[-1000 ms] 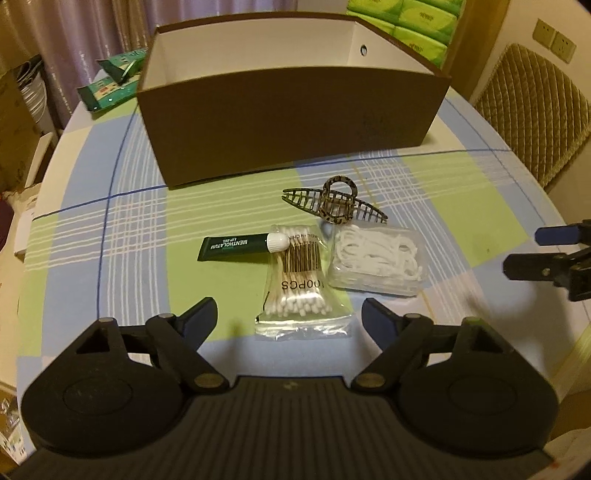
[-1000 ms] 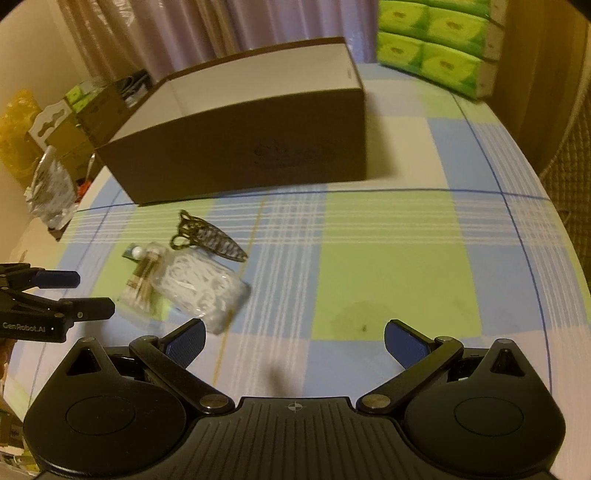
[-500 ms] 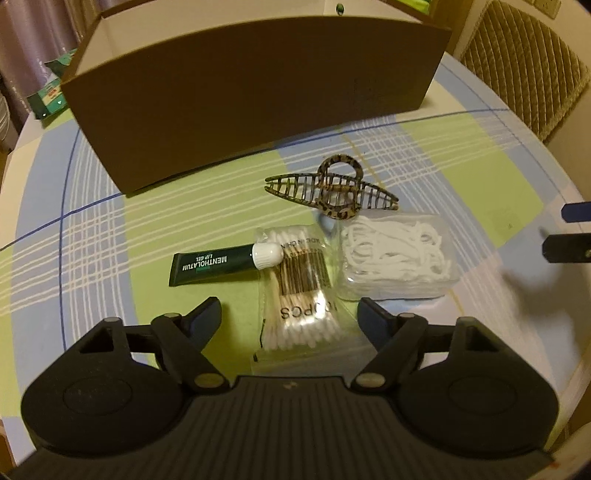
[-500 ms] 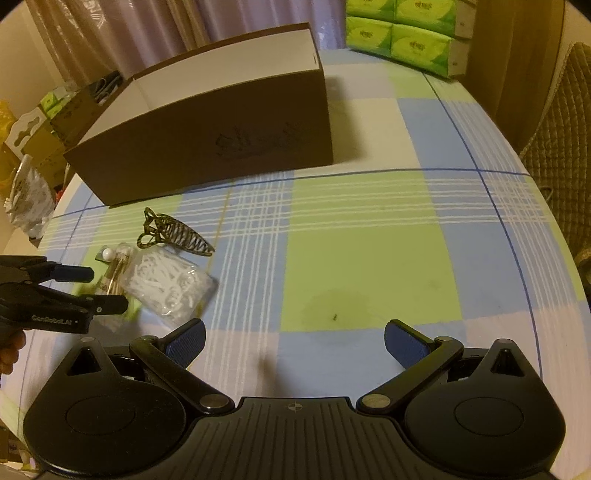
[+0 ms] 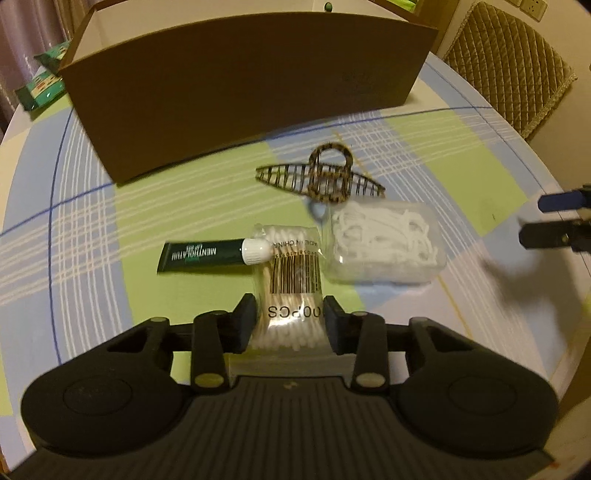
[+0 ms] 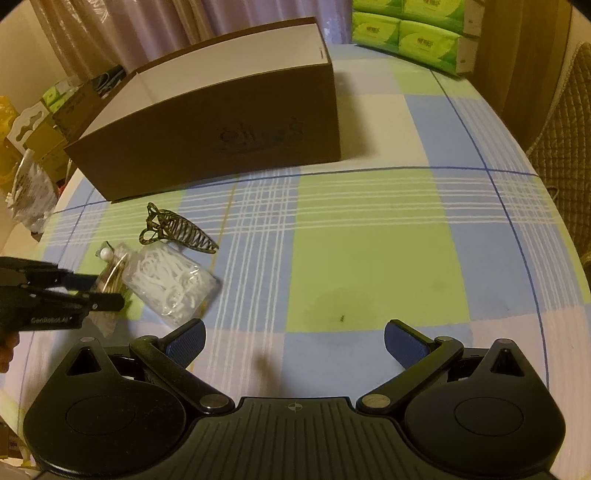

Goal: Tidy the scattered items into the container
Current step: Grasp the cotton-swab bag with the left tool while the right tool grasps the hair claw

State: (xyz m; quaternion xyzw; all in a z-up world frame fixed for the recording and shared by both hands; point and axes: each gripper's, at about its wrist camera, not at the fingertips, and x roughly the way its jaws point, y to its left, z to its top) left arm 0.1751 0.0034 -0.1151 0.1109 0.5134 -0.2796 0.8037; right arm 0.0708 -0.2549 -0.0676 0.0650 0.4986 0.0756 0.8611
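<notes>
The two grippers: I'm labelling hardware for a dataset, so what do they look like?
Both are matte black: ribbed centre plate, two round housings, linkage arms with silver pivot screws. The right gripper has blue textured fingers. The left gripper bears white "GenRobot.AI" lettering. No cables or sleeves visible.

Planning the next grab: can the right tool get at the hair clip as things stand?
Probably yes. The right tool is open and holds nothing, and the hair clip lies uncovered on the tablecloth; only the floss box sits just in front of it.

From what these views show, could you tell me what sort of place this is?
Most likely a home dining room. A round table under a checked cloth, a quilted chair beside it, curtains behind, and stacked tissue packs all suggest a household, not a lab.
</notes>
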